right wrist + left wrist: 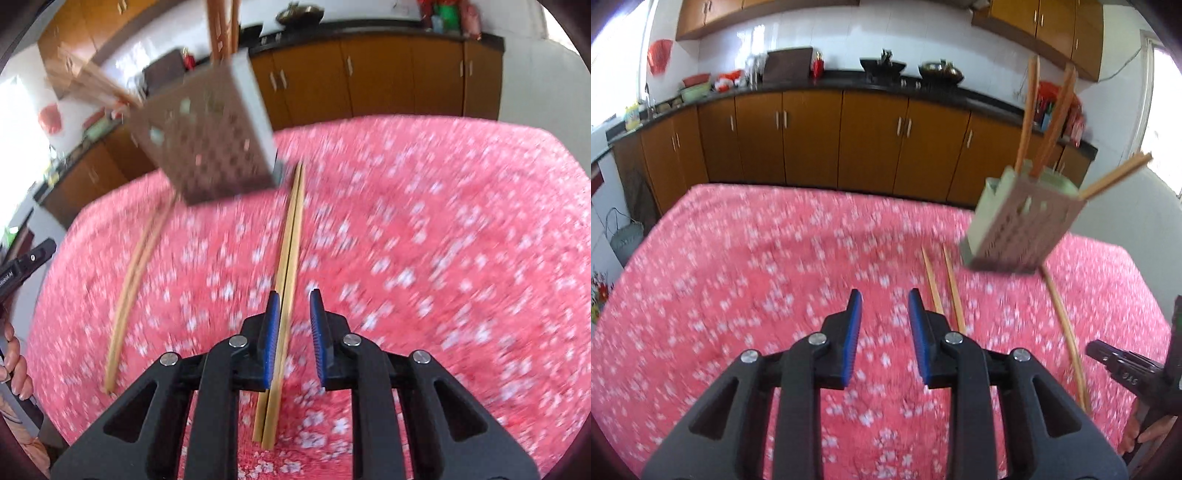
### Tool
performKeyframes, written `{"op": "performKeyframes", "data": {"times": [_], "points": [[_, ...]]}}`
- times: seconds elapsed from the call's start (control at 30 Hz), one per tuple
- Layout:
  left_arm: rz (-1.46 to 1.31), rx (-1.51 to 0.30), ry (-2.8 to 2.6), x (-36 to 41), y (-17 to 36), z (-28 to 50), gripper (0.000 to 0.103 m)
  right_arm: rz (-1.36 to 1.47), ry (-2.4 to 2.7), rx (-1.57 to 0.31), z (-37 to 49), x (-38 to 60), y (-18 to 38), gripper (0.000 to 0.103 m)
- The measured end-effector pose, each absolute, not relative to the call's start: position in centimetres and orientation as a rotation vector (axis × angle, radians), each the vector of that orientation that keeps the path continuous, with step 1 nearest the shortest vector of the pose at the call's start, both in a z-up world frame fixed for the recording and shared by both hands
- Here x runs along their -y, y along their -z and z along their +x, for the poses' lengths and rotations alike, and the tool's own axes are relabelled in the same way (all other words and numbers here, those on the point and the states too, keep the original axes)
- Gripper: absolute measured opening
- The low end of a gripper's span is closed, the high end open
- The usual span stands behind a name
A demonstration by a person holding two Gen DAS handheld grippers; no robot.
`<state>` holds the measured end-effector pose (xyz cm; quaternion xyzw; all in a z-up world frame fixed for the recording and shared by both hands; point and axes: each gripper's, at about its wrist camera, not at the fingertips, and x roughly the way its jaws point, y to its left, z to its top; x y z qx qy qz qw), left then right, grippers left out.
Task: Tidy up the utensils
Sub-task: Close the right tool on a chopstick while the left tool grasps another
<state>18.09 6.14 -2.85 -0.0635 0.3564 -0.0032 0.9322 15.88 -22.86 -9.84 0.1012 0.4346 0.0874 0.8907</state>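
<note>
A perforated brown and pale-green utensil holder (1019, 225) stands on the pink flowered tablecloth (757, 277) at the far right, with several chopsticks upright in it. A loose pair of chopsticks (942, 288) lies just right of my left gripper (885, 306), which is open with nothing between its fingers. A further pair of chopsticks (1067, 332) lies to the right, near the right gripper's body (1115, 358). In the right wrist view, my right gripper (294, 299) is open astride a pair of chopsticks (291, 229). They lie against the left pad, with a gap to the right pad. The holder (210, 140) is ahead to the left, blurred.
The other pair of chopsticks (129, 295) lies left of the right gripper. A person's hand (14, 358) shows at the left edge. Brown kitchen cabinets (812, 140) and a dark counter with a wok (882, 66) run beyond the table's far edge.
</note>
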Motion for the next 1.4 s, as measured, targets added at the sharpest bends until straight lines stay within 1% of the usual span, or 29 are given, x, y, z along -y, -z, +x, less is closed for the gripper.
{"op": "performKeyframes", "data": {"times": [0.07, 0.67, 0.77, 0.83, 0.9, 1.1, 1.17, 1.27, 1.4], "points": [[-0.123, -0.748, 0.018, -5.7, 3.6, 18.0, 0.028, 0.198, -0.179, -0.922, 15.9, 22.6, 10.4, 0.017], [-0.132, -0.878, 0.103, -2.3, 7.8, 19.1, 0.027, 0.113, -0.117, -0.906, 16.1, 22.6, 11.0, 0.015], [-0.116, -0.893, 0.116, -1.5, 8.3, 19.2, 0.027, 0.057, -0.076, -0.888, 16.0, 22.6, 11.0, 0.008], [-0.105, -0.907, 0.121, -0.9, 8.7, 19.3, 0.027, 0.072, -0.02, -0.883, 16.2, 23.3, 11.1, 0.008], [-0.096, -0.918, 0.128, -0.5, 9.1, 19.4, 0.024, 0.125, -0.007, -0.888, 16.4, 24.4, 11.1, 0.008], [-0.035, -0.929, 0.111, 0.6, 10.1, 19.6, 0.016, 0.115, -0.007, -0.888, 16.5, 25.1, 11.2, 0.008], [-0.004, -0.922, 0.092, 0.9, 10.2, 19.7, 0.01, 0.115, -0.012, -0.886, 16.6, 25.1, 11.2, 0.008], [0.022, -0.909, 0.055, 0.6, 10.3, 20.3, 0.009, 0.106, -0.021, -0.884, 16.0, 24.6, 10.9, 0.008], [0.009, -0.906, -0.022, -1.9, 10.3, 21.7, 0.009, 0.093, 0.011, -0.874, 16.1, 25.3, 10.9, 0.008]]}}
